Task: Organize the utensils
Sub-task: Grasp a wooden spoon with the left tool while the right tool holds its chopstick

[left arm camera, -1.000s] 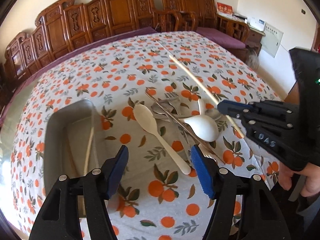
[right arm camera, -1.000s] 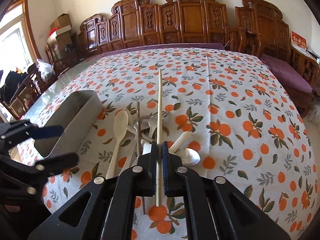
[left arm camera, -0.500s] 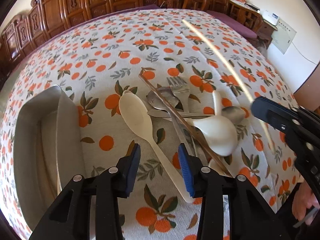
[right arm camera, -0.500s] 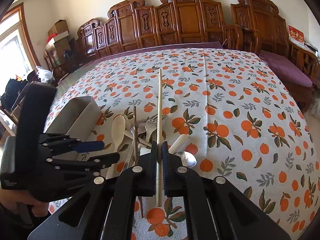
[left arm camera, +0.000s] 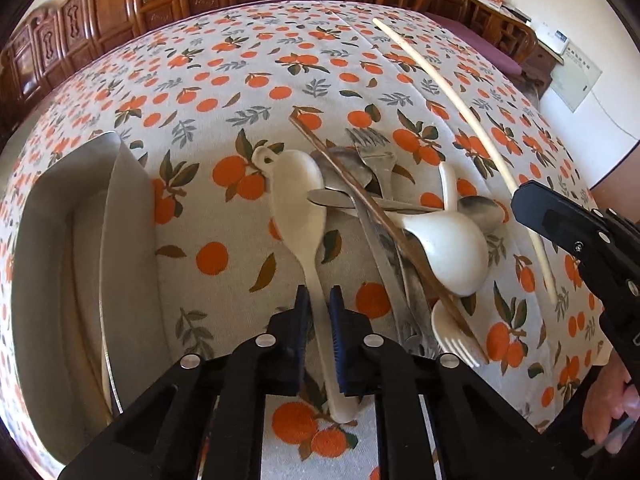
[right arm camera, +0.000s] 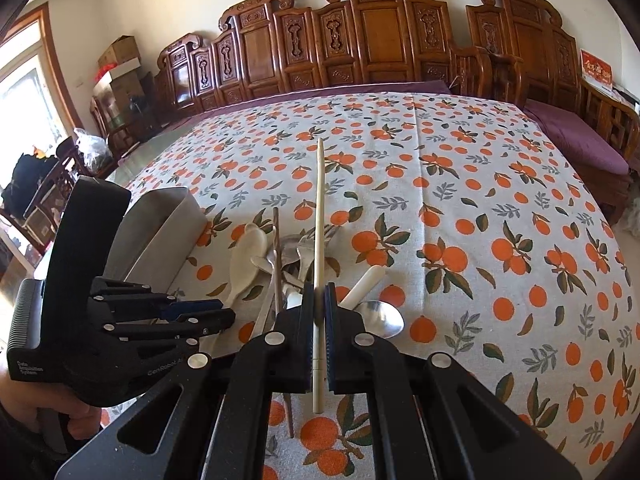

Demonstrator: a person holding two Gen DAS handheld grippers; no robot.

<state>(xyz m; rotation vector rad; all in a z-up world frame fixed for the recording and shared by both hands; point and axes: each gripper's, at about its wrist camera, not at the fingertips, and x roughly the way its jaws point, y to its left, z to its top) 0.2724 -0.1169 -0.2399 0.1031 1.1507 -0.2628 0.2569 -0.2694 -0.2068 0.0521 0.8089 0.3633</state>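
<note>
My left gripper [left arm camera: 319, 308] is shut on the handle of a long cream spoon [left arm camera: 298, 200] that lies on the orange-print tablecloth. My right gripper [right arm camera: 319, 300] is shut on a cream chopstick [right arm camera: 319, 216] and holds it above the cloth; it also shows in the left wrist view [left arm camera: 452, 92]. A pile of utensils lies between them: a white ladle spoon [left arm camera: 448, 244], a brown chopstick [left arm camera: 360, 200], metal forks [left arm camera: 374, 152], metal spoons and a small cream fork [left arm camera: 452, 336].
A metal tray [left arm camera: 124, 216] stands at the left of the pile, also in the right wrist view [right arm camera: 160, 224]. Carved wooden chairs line the far side of the table. The table's edge is near at the right.
My left gripper has moved down and forward over the cream spoon's handle and shut on it. My right gripper still holds the cream chopstick.
</note>
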